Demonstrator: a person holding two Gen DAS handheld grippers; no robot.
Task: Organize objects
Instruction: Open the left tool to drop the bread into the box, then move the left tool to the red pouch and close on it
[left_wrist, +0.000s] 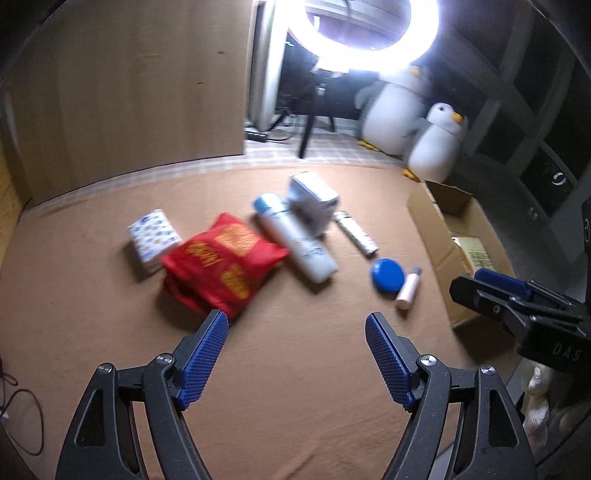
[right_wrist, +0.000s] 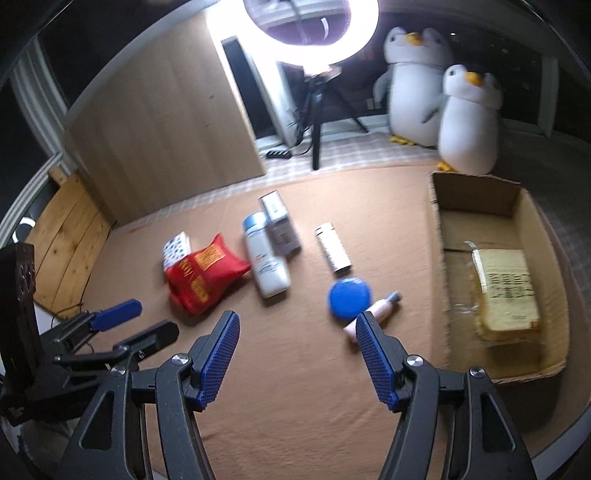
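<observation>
- Left gripper and right gripper: jaws apart, nothing held.
- Pink tube lies just ahead of right gripper, long axis slanted toward the cardboard box.
- Right hand judged nearer.

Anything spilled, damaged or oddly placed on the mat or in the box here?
Nothing spilled or visibly damaged. The loose items lie untidily: the grey carton rests partly against the white bottle, and the red snack bag overlaps the tissue pack. The cardboard box holds one wrapped packet. Both frames are blurred.
</observation>
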